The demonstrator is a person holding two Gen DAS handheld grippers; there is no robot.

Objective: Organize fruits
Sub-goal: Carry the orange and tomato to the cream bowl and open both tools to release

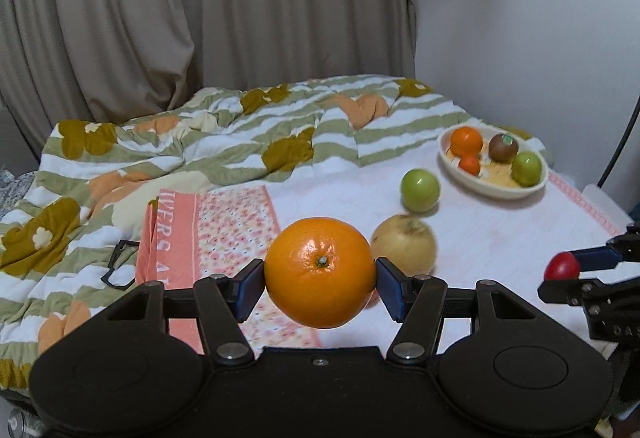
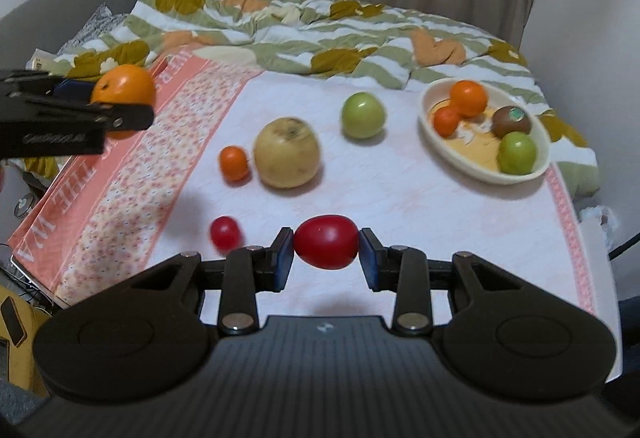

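Two tools pinch fruit: left tool an orange, right tool a red tomato

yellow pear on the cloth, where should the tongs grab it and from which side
Grip the yellow pear across its widest middle, coming down from above. It sits upright and round. Set the fingers front and back, since the small orange crowds its left side.

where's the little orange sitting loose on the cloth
In the right wrist view the small orange lies left of centre on the white cloth, right beside the big yellow fruit.
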